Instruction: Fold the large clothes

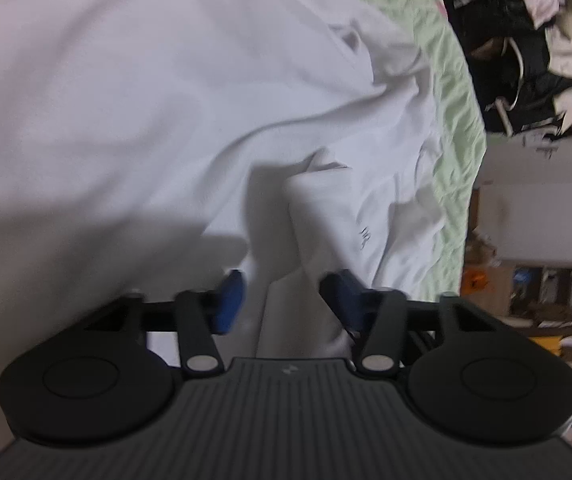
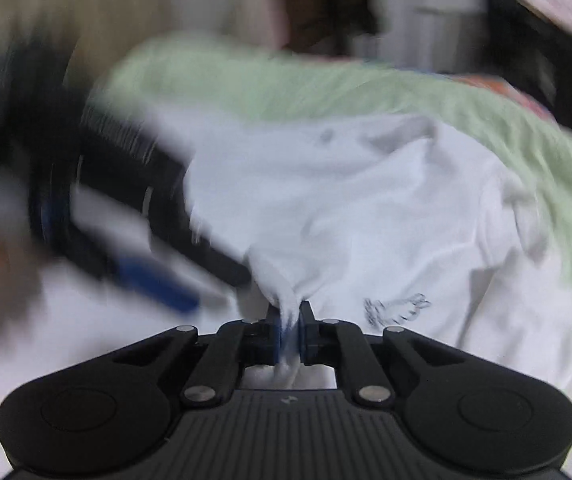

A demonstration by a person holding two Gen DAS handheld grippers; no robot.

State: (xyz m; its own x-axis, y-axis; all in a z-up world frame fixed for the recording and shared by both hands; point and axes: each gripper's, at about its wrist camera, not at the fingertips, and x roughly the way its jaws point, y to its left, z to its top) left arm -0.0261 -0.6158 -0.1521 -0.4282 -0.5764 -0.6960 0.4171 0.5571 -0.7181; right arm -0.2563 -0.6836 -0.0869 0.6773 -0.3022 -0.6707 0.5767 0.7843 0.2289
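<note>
A large white garment [image 1: 166, 100] lies spread and rumpled over a pale green bedspread [image 1: 453, 120]. It bears a small dark print [image 1: 365, 236]. My left gripper [image 1: 286, 300] stands open; a raised fold of the white cloth runs between its blue pads [image 1: 230, 300], close to the right one, with a gap on the left. In the blurred right wrist view, my right gripper [image 2: 289, 320] is shut on a pinched bunch of the white garment [image 2: 345, 200], next to the print [image 2: 397, 308]. The left gripper [image 2: 158, 280] shows there as a dark blur on the left.
The green bedspread [image 2: 286, 80] reaches past the garment to the bed's edge. Beyond that edge lies a heap of dark and light clothes [image 1: 525, 40], with boxes and clutter on the floor [image 1: 545, 288] lower down.
</note>
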